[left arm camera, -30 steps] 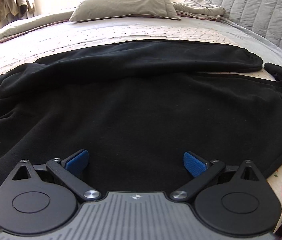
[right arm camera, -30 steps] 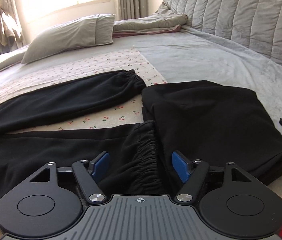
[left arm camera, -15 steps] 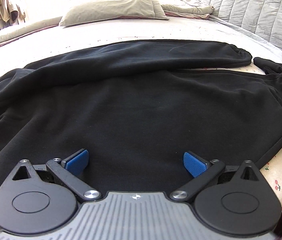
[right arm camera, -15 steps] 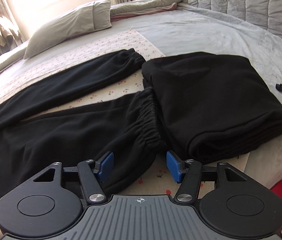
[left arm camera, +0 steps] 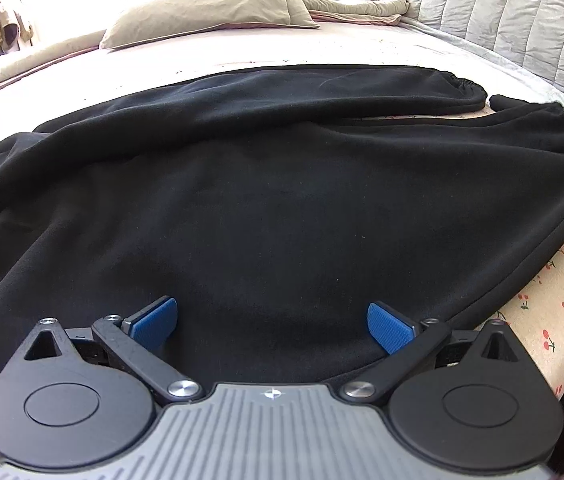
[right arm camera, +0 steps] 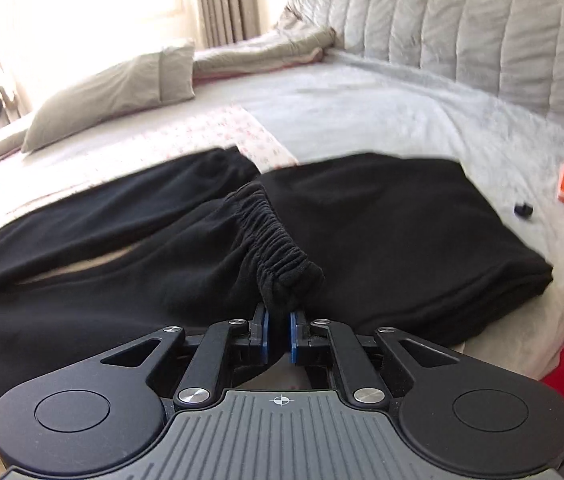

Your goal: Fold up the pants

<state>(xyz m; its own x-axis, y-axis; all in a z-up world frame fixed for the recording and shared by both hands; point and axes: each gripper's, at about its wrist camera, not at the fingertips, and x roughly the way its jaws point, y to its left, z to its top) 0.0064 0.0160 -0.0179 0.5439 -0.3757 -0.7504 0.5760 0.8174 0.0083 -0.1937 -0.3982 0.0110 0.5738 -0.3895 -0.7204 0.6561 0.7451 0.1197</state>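
Half a second ago the right gripper (right arm camera: 277, 334) stood wide over the near cuff; now its blue pads are clamped on that elastic cuff (right arm camera: 279, 240) of the black fleece pants (left arm camera: 282, 216) and have lifted it off the cherry-print bedsheet (left arm camera: 562, 300). Leftward, the left gripper (left arm camera: 271, 320) hovers low with fingers spread wide, holding nothing, probably ready to take the waist side. At right, a folded black garment (right arm camera: 402, 232) lies beside the cuff.

Left tool (left arm camera: 271, 324) spread wide, right tool (right arm camera: 276, 334) pinched closed
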